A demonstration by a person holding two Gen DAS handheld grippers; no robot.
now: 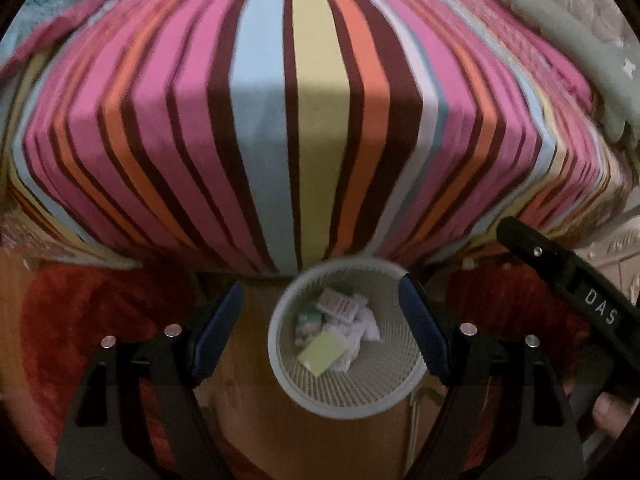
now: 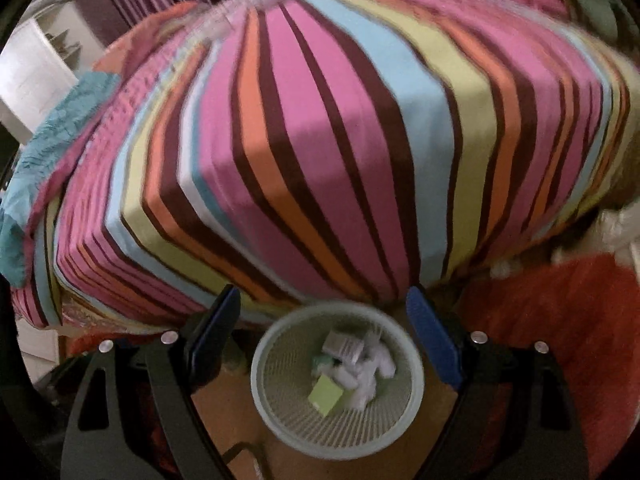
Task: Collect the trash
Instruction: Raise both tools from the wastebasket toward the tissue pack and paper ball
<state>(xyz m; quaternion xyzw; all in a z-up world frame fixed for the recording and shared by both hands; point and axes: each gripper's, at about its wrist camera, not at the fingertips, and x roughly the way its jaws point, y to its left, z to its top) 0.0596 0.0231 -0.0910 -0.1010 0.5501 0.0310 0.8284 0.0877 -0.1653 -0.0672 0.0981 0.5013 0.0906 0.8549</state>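
Both claws hang released and empty above the mesh wastebasket (image 1: 347, 394), which stands on the wooden floor (image 1: 248, 432) between the left gripper (image 1: 322, 330) jaws; the right gripper (image 2: 323, 338) frames it too. Crumpled paper (image 1: 366, 326) and a green sticky-note pad (image 1: 322, 354) lie inside; beyond the fingertips rises the striped bed (image 1: 312, 120)

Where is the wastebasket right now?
In both wrist views the wastebasket sits low and central on the wooden floor, at the foot of the striped bed, framed between the open tool fingers.
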